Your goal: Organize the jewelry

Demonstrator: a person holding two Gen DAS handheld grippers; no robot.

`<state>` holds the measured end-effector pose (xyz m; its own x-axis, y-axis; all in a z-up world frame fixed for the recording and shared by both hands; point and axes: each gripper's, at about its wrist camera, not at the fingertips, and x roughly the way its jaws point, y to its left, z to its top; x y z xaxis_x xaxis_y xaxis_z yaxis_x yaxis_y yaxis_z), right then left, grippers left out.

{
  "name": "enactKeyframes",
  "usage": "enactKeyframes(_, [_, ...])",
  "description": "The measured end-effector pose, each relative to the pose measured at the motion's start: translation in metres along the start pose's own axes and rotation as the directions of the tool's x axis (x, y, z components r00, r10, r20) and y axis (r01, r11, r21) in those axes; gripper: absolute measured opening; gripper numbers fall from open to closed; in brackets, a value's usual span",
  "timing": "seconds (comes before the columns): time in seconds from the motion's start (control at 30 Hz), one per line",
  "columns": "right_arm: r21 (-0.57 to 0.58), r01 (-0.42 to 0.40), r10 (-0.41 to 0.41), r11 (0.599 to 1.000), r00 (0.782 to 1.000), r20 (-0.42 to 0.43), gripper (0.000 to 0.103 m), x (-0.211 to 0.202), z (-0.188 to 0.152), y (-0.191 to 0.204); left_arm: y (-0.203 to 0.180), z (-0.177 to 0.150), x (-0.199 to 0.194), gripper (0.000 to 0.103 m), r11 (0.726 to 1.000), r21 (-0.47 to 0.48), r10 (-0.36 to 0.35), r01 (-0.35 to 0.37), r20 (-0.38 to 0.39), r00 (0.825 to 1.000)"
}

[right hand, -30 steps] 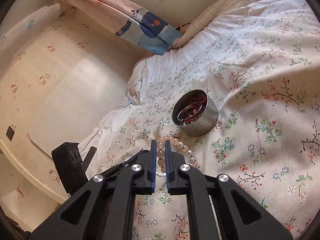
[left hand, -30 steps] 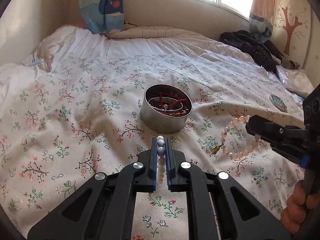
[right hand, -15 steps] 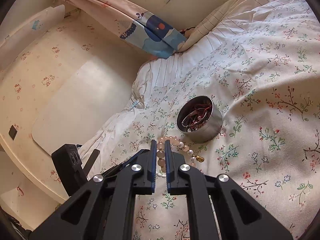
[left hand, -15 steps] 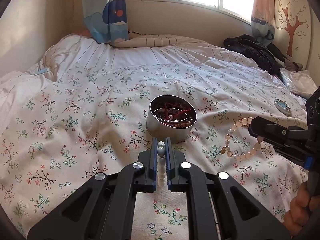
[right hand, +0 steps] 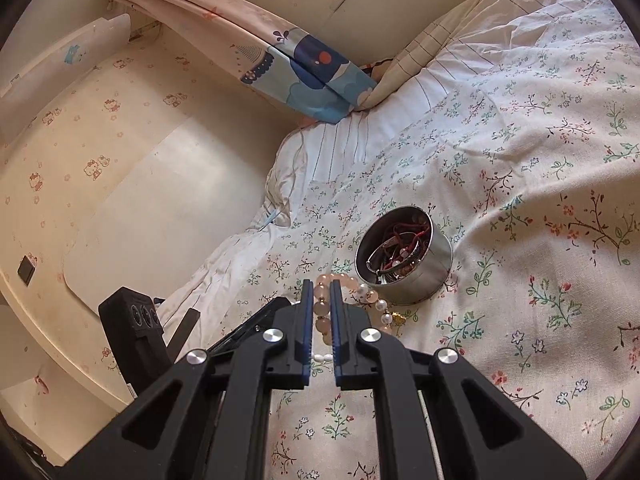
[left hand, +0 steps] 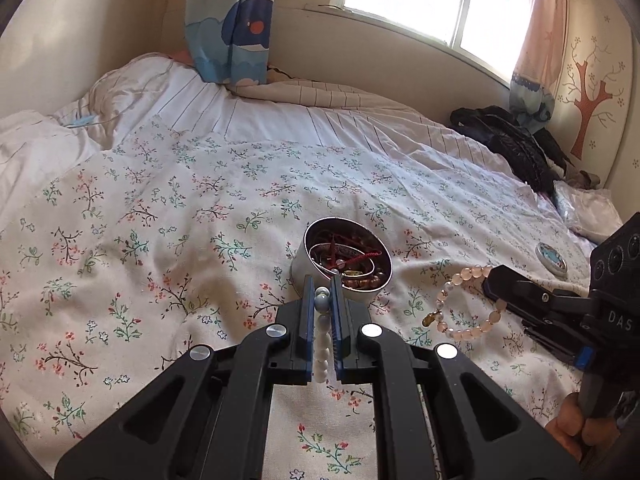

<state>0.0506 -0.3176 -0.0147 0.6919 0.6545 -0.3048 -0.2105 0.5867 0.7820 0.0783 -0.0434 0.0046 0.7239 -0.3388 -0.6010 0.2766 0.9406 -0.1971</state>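
Observation:
A round metal tin (left hand: 316, 268) with red cords and bracelets inside stands on the floral bedspread; it also shows in the right wrist view (right hand: 416, 276). My left gripper (left hand: 322, 294) is shut on a white bead bracelet (left hand: 322, 344), its tips just short of the tin's near rim. My right gripper (right hand: 319, 294) is shut on a pink bead bracelet (right hand: 322, 312) with a gold charm, held above the bed to the right of the tin. That bracelet (left hand: 464, 304) and the right gripper (left hand: 490, 282) also show in the left wrist view.
A small round lid (left hand: 552, 254) lies on the bed at the right. Dark clothes (left hand: 512, 140) are piled at the far right by the wall. A curtain (left hand: 228, 20) hangs at the bed's head. The left gripper's body (right hand: 136, 320) is at lower left.
Both grippers have moved closer to the tin with their bracelets still held. The left gripper's tips now reach the tin's near rim.

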Motion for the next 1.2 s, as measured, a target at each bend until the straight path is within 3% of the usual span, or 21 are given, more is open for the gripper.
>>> enactKeyframes(0.7, [0.009, -0.044, 0.043, 0.999, 0.998, 0.052, 0.010, 0.023, 0.033, -0.007, -0.006, 0.031, 0.020, 0.007, 0.992, -0.069, -0.103, 0.107, 0.065, 0.993])
enactKeyframes(0.77, [0.000, 0.000, 0.000, 1.000, 0.999, 0.034, 0.010, 0.025, 0.034, -0.008, -0.007, 0.033, 0.022, 0.007, 0.992, -0.068, -0.103, 0.108, 0.069, 0.992])
enactKeyframes(0.83, [-0.034, 0.130, -0.130, 0.991, 0.991, -0.008, 0.012, 0.029, 0.032, -0.010, -0.005, 0.034, 0.023, 0.007, 0.992, -0.074, -0.099, 0.104, 0.065, 0.993])
enactKeyframes(0.9, [-0.072, 0.253, -0.259, 0.965, 0.962, -0.086, 0.022, 0.041, 0.026, -0.018, -0.002, 0.033, 0.023, 0.007, 0.991, -0.083, -0.098, 0.103, 0.065, 0.993])
enactKeyframes(1.0, [-0.164, 0.415, -0.441, 0.895, 0.877, -0.192, 0.026, 0.071, 0.012, -0.030, -0.002, 0.034, 0.023, 0.007, 0.991, -0.085, -0.100, 0.105, 0.064, 0.993])
enactKeyframes(1.07, [-0.272, 0.498, -0.557, 0.823, 0.800, -0.221, 0.026, 0.093, 0.001, -0.033, -0.003, 0.033, 0.022, 0.007, 0.991, -0.083, -0.103, 0.109, 0.064, 0.993])
enactKeyframes(1.13, [-0.362, 0.531, -0.626, 0.766, 0.744, -0.232, 0.026, 0.112, -0.010, -0.037, -0.004, 0.034, 0.021, 0.007, 0.990, -0.082, -0.107, 0.112, 0.067, 0.992])
enactKeyframes(1.2, [-0.419, 0.533, -0.653, 0.735, 0.723, -0.225, 0.023, 0.119, -0.014, -0.032, -0.004, 0.034, 0.021, 0.007, 0.990, -0.084, -0.109, 0.115, 0.066, 0.992])
